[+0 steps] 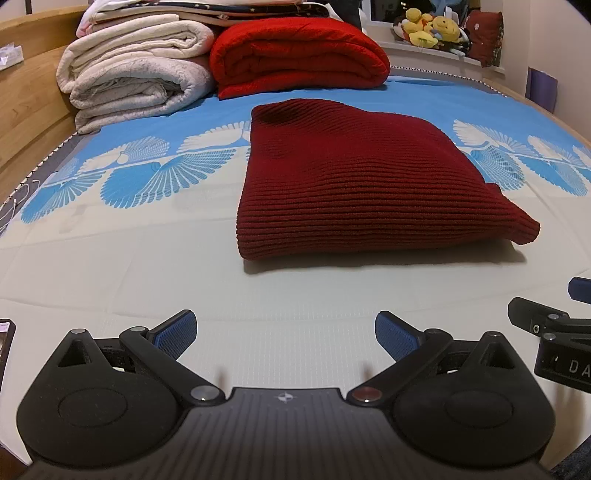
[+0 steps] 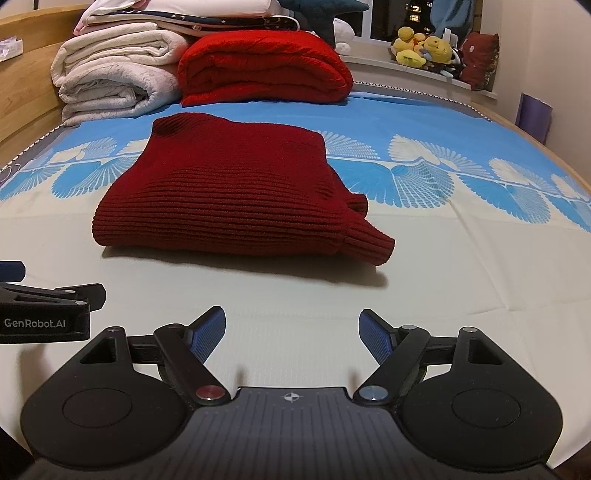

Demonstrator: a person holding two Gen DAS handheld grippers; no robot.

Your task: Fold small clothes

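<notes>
A dark red ribbed knit sweater (image 1: 351,181) lies folded into a thick rectangle on the bed sheet (image 1: 147,266); a cuffed sleeve end pokes out at its near right corner (image 2: 369,245). My left gripper (image 1: 286,334) hovers over the pale sheet in front of the sweater (image 2: 236,192), open, with nothing between its blue pads. My right gripper (image 2: 291,334) is also open and empty, a little short of the sweater's near edge. Each gripper shows at the side of the other's view: the right one (image 1: 554,332), the left one (image 2: 48,306).
Folded white blankets (image 1: 129,77) and a bright red folded blanket (image 1: 299,55) are stacked at the far end of the bed. A wooden bed frame (image 1: 26,96) runs along the left. Plush toys (image 1: 432,29) sit on the window sill at the far right.
</notes>
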